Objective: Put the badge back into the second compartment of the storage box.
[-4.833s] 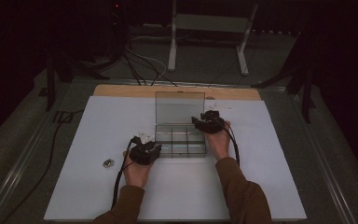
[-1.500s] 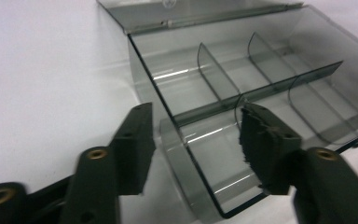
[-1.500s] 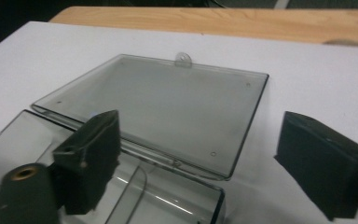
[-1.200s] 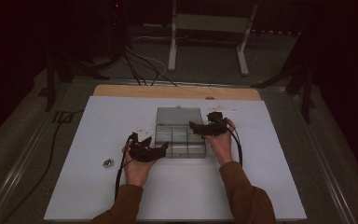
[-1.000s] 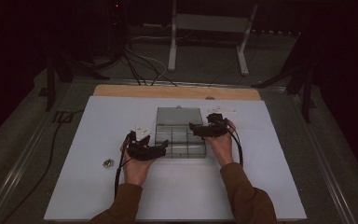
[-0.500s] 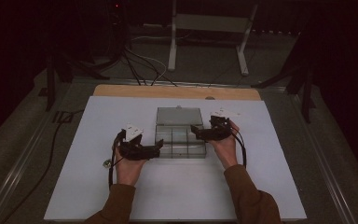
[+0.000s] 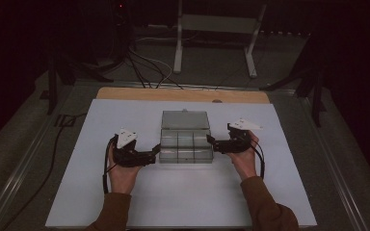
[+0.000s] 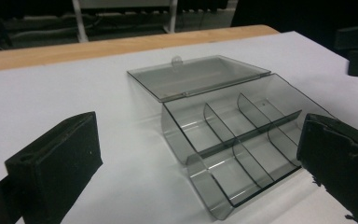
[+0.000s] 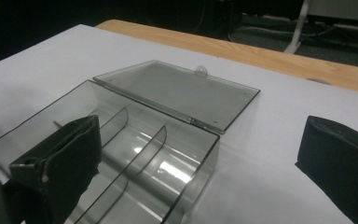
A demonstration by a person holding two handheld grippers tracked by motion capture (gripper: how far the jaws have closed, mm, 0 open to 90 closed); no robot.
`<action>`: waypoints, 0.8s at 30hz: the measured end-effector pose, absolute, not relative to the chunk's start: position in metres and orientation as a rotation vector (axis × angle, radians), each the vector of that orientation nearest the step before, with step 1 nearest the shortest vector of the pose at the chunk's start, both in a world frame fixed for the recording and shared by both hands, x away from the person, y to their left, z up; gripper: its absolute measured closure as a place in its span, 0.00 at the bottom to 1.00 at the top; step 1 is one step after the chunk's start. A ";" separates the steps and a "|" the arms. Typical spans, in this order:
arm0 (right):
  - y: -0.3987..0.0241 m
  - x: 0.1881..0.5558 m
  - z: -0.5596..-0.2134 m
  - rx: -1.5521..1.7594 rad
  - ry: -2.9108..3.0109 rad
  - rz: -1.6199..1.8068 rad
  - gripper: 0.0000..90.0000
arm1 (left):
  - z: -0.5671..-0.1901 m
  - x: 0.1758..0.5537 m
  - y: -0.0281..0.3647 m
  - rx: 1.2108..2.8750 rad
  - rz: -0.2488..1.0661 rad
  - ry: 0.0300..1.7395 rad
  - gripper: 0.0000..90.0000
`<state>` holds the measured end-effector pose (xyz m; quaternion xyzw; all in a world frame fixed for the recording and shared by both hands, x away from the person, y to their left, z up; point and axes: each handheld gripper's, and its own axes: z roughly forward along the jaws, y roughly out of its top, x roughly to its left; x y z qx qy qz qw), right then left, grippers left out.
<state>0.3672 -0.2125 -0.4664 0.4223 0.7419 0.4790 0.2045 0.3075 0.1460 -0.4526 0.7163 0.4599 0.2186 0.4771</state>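
Clear plastic organizer box lies crosswise, lid folded flat away from person.

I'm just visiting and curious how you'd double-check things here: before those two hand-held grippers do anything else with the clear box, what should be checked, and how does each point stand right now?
1. Lid fully open, lying flat behind the box: ok.
2. Compartments empty: ok in both gripper views, nothing lies between the dividers.
3. Left gripper open and holding nothing: ok, wide jaws with bare table between them.
4. Right gripper open and holding nothing: ok.
5. Both grippers off the box: cannot tell, their tips sit very close to its side walls.
6. Something to put in the box within reach: not ok, the white table around it is bare.
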 end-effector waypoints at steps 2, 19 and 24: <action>-0.216 0.362 -0.465 1.167 2.062 1.346 0.00 | -0.452 0.306 0.149 1.748 0.537 1.119 0.01; -0.239 0.329 -0.463 1.086 2.032 1.371 0.00 | -0.444 0.300 0.187 1.689 0.559 1.181 0.01; -0.247 0.324 -0.469 1.097 2.023 1.369 0.00 | -0.447 0.300 0.197 1.690 0.574 1.215 0.01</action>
